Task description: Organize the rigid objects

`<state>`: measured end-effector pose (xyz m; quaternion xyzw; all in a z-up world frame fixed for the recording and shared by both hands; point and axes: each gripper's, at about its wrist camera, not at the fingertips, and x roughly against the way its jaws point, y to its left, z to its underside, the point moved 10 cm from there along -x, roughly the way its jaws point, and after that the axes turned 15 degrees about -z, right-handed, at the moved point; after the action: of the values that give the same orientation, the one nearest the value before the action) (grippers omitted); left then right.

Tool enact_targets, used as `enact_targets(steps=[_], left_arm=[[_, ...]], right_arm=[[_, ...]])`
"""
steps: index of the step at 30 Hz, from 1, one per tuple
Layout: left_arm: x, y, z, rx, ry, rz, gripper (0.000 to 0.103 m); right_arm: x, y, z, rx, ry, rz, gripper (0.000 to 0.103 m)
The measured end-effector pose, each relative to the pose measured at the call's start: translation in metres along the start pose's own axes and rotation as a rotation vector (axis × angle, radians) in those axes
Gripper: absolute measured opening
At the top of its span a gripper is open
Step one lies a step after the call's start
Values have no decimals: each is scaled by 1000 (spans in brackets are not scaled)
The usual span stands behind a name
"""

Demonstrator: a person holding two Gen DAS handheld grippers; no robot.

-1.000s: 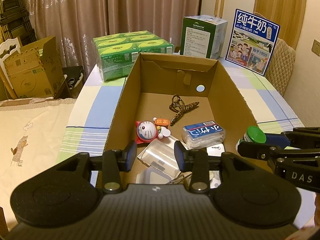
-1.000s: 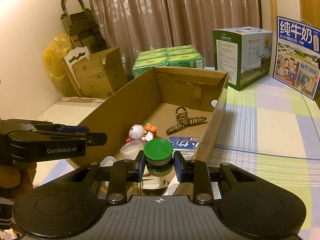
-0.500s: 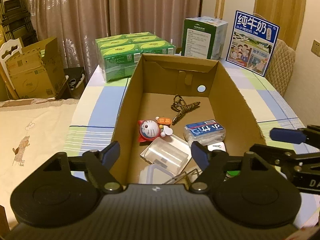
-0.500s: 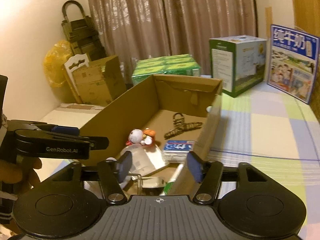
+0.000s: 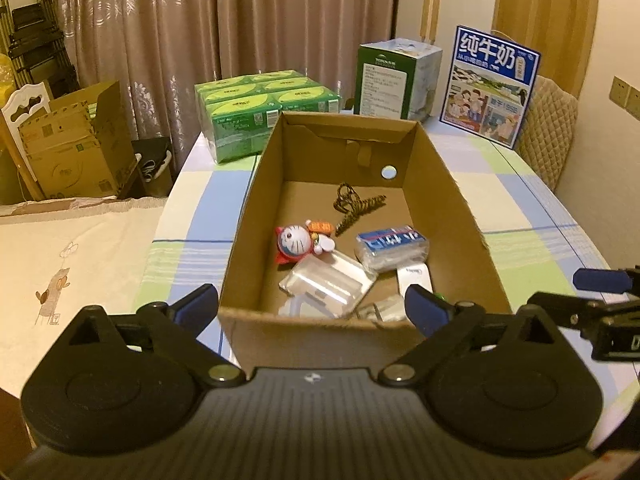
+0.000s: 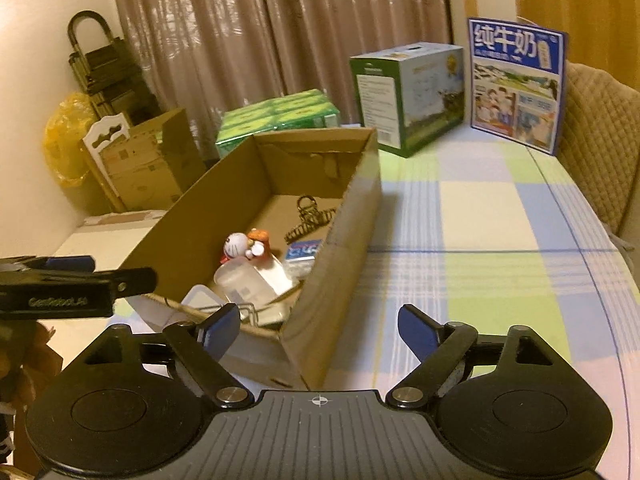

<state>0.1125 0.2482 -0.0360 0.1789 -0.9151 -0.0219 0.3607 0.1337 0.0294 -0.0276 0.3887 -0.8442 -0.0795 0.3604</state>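
Left tool (image 5: 312,306): released; jaws had just been opening and stood wide, nothing pressed between the pads. Low in the left wrist frame, its pads straddled the near wall of the cardboard box (image 5: 436,168).

Right tool (image 6: 318,330): released; jaws had just been opening, nothing held. Low in the right wrist frame, its pads stood either side of the box's near right corner.

Box contents: Doraemon figure (image 5: 298,240), hair claw (image 5: 354,206), blue-labelled clear case (image 5: 392,248), clear plastic box (image 5: 328,284) and white item (image 5: 414,274) lay inside, centre of the left wrist frame, above both pads. A sliver of green showed beside the left tool's right pad; its identity could not be confirmed.

Table (image 6: 480,216): checked cloth, no loose small object seen on the bare right half of the right wrist frame.

Step judged: withdrawal after a deposit into the box.

Advice: keep both tools spread and lift clear of the rim before swinging away, so a pad does not snag the cardboard wall or drag the box.

Risk: light box likely to shift if clipped.
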Motion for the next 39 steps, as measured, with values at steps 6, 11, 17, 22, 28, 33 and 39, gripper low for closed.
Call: enact_targets(steps=[6, 11, 17, 22, 28, 33, 39], left_arm=[[24, -2, 16, 15, 35, 7, 98], [40, -9, 26, -1, 40, -8, 98], [58, -19, 33, 2, 48, -7, 98], [73, -24, 33, -5, 37, -9, 99], [85, -29, 33, -23, 30, -12, 99], [91, -33, 36, -30, 32, -9, 99], [97, -40, 41, -40, 37, 5, 99]], right_arm=[[28, 4, 5, -16, -22, 26, 85], [45, 8, 11, -3, -16, 41, 85], [60, 8, 18, -5, -13, 66, 85], [69, 9, 24, -14, -5, 76, 85], [78, 11, 27, -16, -4, 87, 85], [83, 10, 29, -28, 0, 99, 85], [87, 9, 35, -29, 9, 116, 85]])
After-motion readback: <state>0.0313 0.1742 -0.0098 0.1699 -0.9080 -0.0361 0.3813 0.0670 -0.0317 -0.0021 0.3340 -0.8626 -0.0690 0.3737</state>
